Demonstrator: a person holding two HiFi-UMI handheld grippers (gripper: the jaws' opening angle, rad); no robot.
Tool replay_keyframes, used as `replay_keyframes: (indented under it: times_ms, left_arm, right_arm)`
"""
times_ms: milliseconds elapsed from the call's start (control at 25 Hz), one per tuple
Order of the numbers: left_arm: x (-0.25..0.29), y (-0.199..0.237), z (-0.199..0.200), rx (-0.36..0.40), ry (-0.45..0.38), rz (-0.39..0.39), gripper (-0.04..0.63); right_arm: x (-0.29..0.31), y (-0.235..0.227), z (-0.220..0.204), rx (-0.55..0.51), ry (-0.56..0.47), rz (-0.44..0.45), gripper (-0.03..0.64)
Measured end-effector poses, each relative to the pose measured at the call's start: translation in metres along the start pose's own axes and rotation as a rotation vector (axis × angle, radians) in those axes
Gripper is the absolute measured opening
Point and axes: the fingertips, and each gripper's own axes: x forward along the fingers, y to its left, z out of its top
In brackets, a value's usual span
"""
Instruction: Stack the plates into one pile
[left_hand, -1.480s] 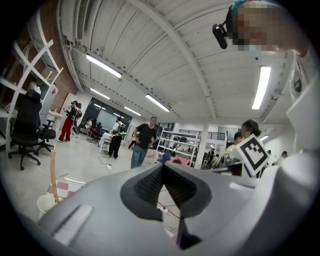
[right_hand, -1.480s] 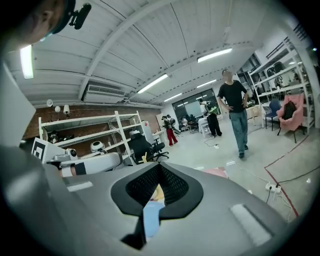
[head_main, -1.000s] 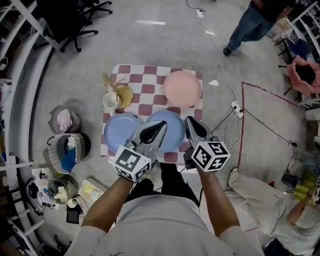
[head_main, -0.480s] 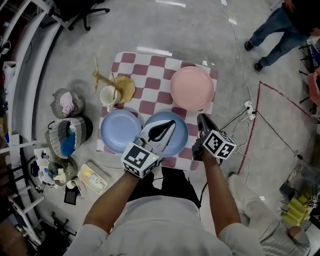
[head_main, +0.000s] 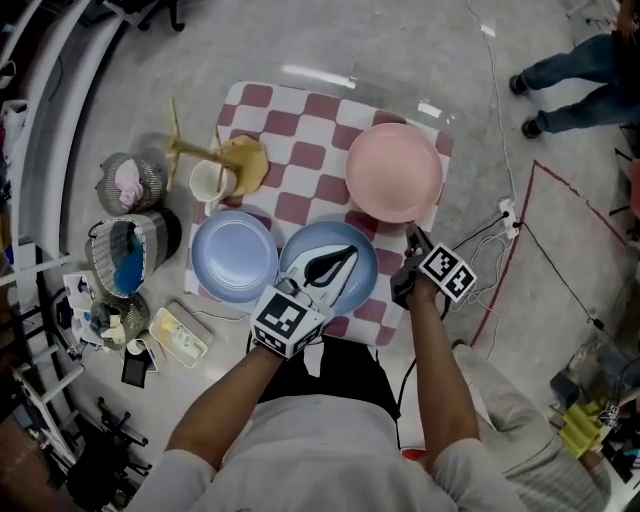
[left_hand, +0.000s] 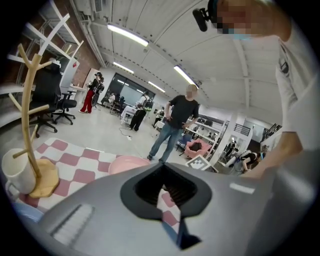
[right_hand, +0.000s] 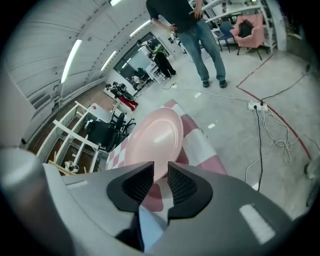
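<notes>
Three plates lie on a checkered tablecloth: a pink plate at the far right, a blue plate at the near left, and a second blue plate at the near middle. My left gripper hovers over the middle blue plate, shut and empty. My right gripper sits by the pink plate's near edge, its jaws a narrow gap apart with nothing between. In the right gripper view the pink plate fills the space just beyond the gripper. In the left gripper view the pink plate lies ahead of the shut gripper.
A white mug and a wooden mug tree stand at the table's far left. Baskets crowd the floor to the left. Cables and a power strip lie right of the table. A person stands at the far right.
Both grippers have sunk toward the table. The right one dropped farther, rolled, and came near the pink plate's near edge. The left stays over the middle blue plate.
</notes>
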Motion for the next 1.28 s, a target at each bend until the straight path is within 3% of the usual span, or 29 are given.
replay_keyframes:
  times_ms: [480, 680, 840, 960, 1280]
  left_arm:
    - [0.0, 0.015, -0.018, -0.022, 0.024, 0.005, 0.005]
    - [-0.01, 0.02, -0.02, -0.031, 0.029, 0.018, 0.005]
    - [-0.018, 0.023, -0.023, -0.04, 0.03, 0.035, 0.005]
    - [-0.022, 0.024, -0.025, -0.043, 0.029, 0.041, 0.005]
    - [-0.036, 0.026, -0.034, -0.049, 0.039, 0.059, 0.005]
  right_arm:
    - [0.037, -0.028, 0.007, 0.165, 0.012, -0.081, 0.084]
    - [0.052, -0.031, 0.007, 0.183, 0.05, -0.076, 0.084]
    - [0.065, -0.039, 0.006, 0.289, 0.073, -0.088, 0.078]
    - [0.064, -0.039, 0.009, 0.376, 0.052, -0.043, 0.04]
    - [0.048, -0.016, 0.01, 0.435, 0.027, 0.091, 0.028]
